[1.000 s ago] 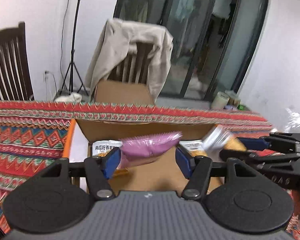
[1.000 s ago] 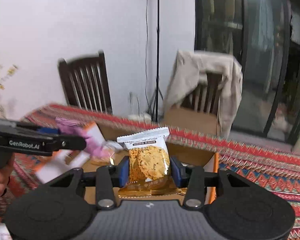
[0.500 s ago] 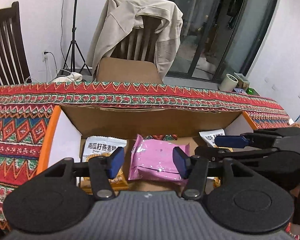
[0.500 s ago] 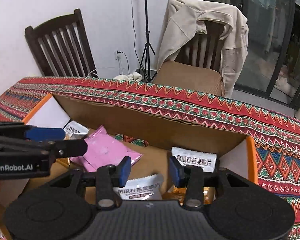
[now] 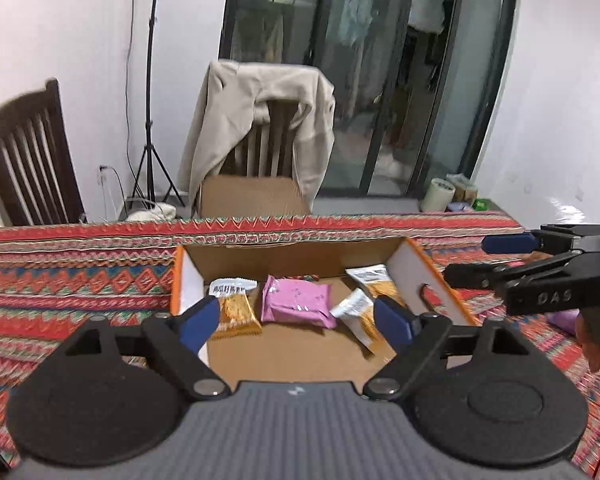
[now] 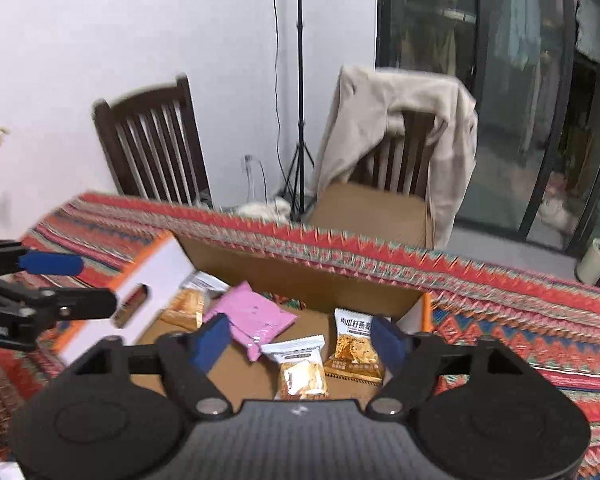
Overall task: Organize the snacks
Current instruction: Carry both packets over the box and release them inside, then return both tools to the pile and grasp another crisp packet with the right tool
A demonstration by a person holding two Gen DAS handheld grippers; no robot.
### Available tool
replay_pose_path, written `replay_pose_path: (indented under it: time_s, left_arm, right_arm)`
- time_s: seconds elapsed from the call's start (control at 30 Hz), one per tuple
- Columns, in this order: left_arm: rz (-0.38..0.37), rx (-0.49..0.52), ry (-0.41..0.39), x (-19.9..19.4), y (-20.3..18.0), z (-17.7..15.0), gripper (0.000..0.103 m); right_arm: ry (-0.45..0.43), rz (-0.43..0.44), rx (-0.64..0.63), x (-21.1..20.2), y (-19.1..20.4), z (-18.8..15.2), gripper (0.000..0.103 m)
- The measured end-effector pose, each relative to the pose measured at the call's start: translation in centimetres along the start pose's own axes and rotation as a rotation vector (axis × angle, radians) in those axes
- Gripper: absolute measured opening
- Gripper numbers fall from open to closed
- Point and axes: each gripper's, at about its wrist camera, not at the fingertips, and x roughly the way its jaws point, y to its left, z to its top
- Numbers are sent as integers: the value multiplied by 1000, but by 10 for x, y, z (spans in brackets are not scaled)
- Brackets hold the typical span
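Left gripper (image 5: 296, 316): my jaws are opening wide, holding nothing, above the box.
Cardboard box (image 5: 416, 276): sits open on the patterned tablecloth (image 5: 80, 280).
Snacks, left to right: orange cracker packet (image 5: 236, 304), pink packet (image 5: 296, 300), two more cracker packets (image 6: 302, 364), all lying inside.
Right gripper (image 6: 300, 340): my jaws are opening, empty, over the packets.

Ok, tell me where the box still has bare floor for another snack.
Bare cardboard floor runs along the box's near side, in front of the pink packet. The far half is crowded: orange biscuit packets flank the pink one, up to the white side walls.
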Motion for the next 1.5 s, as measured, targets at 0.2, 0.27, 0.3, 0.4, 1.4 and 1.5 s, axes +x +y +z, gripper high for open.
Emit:
replay_pose_path:
  time_s: [0.2, 0.27, 0.3, 0.4, 1.4, 1.5]
  left_arm:
    - [36, 52, -139, -111, -16, -61, 103]
    - [57, 73, -180, -140, -20, -87, 103]
    - [71, 85, -206, -154, -23, -102, 103]
    - [133, 110, -274, -195, -35, -149, 103]
    - [171, 32, -153, -191, -28, -270, 103]
    - [154, 63, -118, -158, -14, -254, 100]
  right_arm:
    - [-128, 31, -14, -109, 14, -40, 91]
    - [-169, 34, -16, -142, 21, -63, 96]
    - [-195, 33, -14, -158, 24, -78, 99]
    - [-250, 35, -24, -200, 37, -118, 100]
    - [-204, -72, 56, -244, 96, -330, 103]
    - [-189, -75, 51, -231, 93, -324, 103]
